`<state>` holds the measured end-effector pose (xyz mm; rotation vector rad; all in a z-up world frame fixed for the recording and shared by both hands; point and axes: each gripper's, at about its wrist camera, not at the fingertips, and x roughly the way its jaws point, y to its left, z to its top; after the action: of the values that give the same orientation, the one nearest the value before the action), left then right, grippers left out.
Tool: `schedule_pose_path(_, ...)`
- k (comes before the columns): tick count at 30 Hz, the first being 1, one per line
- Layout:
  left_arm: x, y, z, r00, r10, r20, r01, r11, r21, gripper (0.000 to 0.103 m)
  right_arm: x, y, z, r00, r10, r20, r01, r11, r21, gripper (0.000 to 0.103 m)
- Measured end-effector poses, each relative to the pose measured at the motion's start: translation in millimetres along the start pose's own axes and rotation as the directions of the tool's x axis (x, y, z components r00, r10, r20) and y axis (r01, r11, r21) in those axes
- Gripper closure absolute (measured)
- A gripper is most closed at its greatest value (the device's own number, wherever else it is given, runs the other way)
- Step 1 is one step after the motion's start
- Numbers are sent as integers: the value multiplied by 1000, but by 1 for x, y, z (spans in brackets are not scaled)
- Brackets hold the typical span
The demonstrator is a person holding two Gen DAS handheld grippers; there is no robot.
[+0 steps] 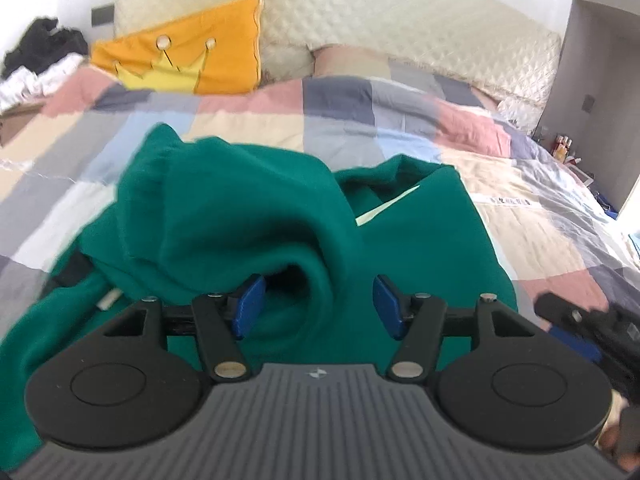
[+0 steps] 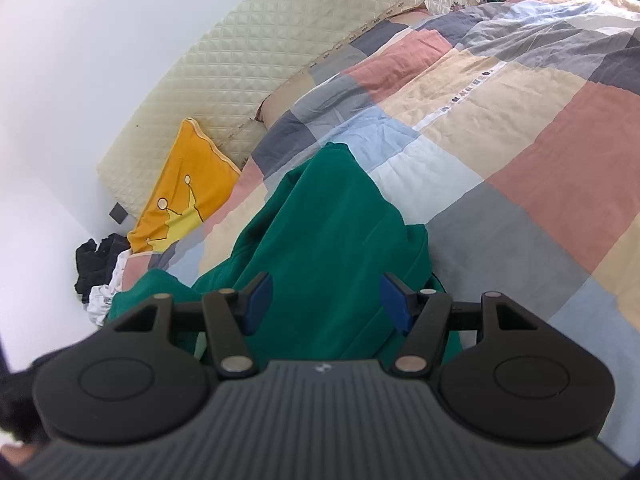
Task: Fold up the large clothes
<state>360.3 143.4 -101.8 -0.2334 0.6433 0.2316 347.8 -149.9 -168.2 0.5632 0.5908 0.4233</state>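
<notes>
A large green sweatshirt [image 1: 240, 216] lies crumpled on the patchwork quilt [image 1: 360, 120], with a rolled sleeve opening in front and a pale swoosh mark on its chest. My left gripper [image 1: 319, 306] is open, its blue pads on either side of the sleeve fold, just above the cloth. The right gripper shows blurred at the left wrist view's right edge [image 1: 588, 328]. In the right wrist view my right gripper [image 2: 327, 305] is open over a flat stretch of the same sweatshirt [image 2: 328, 232], holding nothing.
An orange crown pillow [image 1: 188, 60] leans on the cream quilted headboard [image 1: 380, 12]. A heap of dark and white clothes [image 1: 36, 56] lies beyond the bed's left edge. A nightstand with bottles [image 1: 562, 146] stands at the right. Open quilt [image 2: 520, 160] lies right of the sweatshirt.
</notes>
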Motion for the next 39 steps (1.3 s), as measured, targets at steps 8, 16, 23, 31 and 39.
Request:
schedule_pose_path(8,-44,36,-31,998,23,60,-21,999,-25,37,0,28,-17,999,51,7,-49,984,-173,40)
schedule_pose_path(16,-29,102,-31,1000,9,24,-3,966,-257,37,21,82,-46,977,180,-117,-210,909,-360,40)
schedule_pose_path(23,2,134,-19,999,37,7,-34,959,-282,37,48,123,-62,970,203,-136,-243,863,-443,40)
schedule_pose_path(31,35,156,-24,998,44,-46,-57,947,-315,37,81,120,-65,996,62,-64,-84,891,-446,42)
schedule_pose_path(39,36,162,-26,998,35,-46,-49,937,-345,37,82,97,-59,999,-35,-3,32,925,-377,42)
